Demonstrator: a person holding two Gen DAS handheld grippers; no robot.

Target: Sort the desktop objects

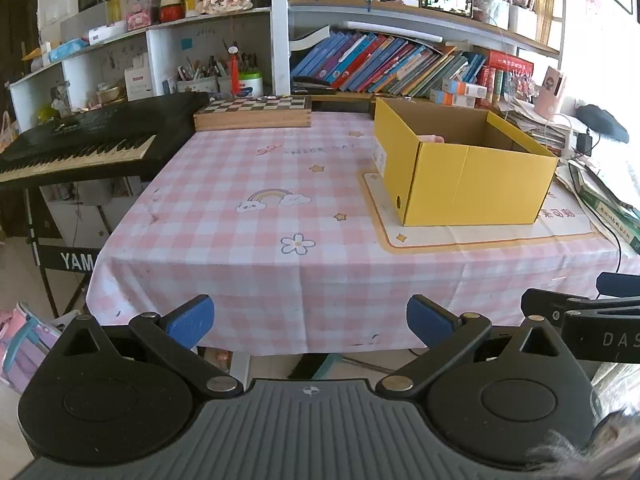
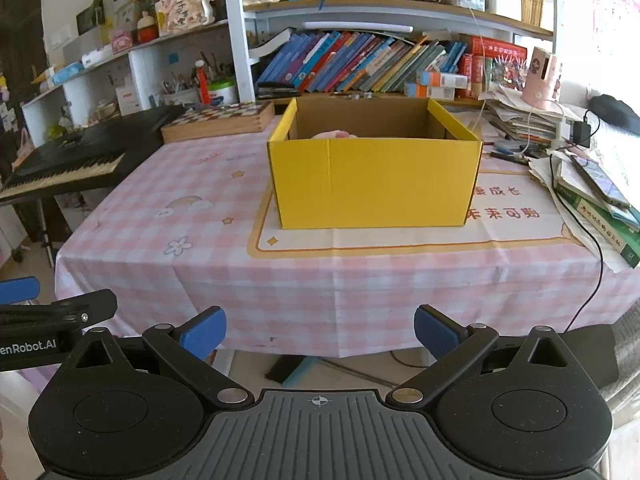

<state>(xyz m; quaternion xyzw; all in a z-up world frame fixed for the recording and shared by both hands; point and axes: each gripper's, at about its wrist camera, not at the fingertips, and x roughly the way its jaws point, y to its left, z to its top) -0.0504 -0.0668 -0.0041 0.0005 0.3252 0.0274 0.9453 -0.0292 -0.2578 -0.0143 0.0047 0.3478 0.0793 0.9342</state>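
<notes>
An open yellow cardboard box (image 2: 376,182) stands on a cream mat (image 2: 400,236) on the pink checked tablecloth; the left wrist view has the yellow box (image 1: 472,180) at the right. A pink object (image 2: 334,134) peeks over its near wall inside; in the left wrist view the pink object (image 1: 432,137) barely shows. My left gripper (image 1: 310,318) hangs open off the table's front edge, nothing between its blue pads. My right gripper (image 2: 320,330) is also open and empty, in front of the box, off the edge. Each gripper shows at the other view's side.
A black keyboard (image 1: 76,140) on a stand borders the table's left side. A wooden chessboard box (image 1: 254,112) lies at the back. Stacked books, papers and a black cable (image 2: 592,208) crowd the right edge. Bookshelves (image 2: 360,60) rise behind.
</notes>
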